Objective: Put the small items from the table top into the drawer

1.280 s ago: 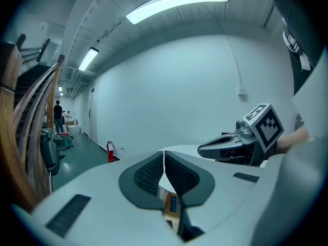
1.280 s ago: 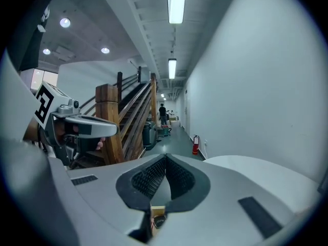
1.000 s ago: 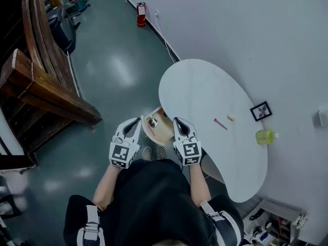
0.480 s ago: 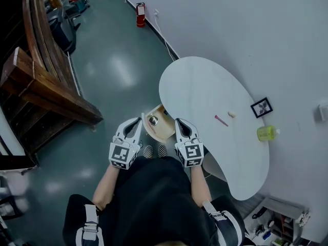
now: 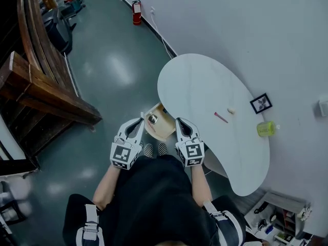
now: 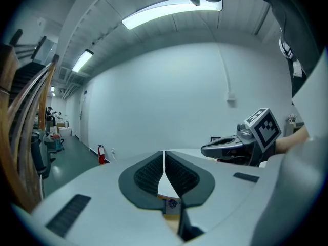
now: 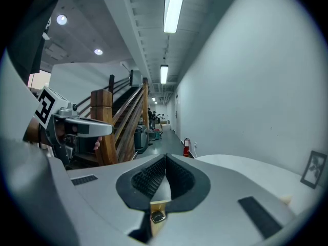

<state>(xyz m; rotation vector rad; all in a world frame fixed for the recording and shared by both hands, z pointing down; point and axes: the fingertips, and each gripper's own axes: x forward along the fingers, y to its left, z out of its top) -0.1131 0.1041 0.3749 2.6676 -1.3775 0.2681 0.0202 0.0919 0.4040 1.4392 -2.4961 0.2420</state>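
Currently fingers clenched empty on left gripper and right gripper, by drawer. Pink stick on bench: likely light, stiff, thin; pinch mid-length.

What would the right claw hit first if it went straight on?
Probably the near rim of the white table, just above the open wooden drawer: both show just below the right claw's shut tips. Depth is unclear, so it might slip past the rim.

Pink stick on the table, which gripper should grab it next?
Probably right: the right gripper is at the table edge, nearer the pink stick; the left gripper is beyond the drawer.
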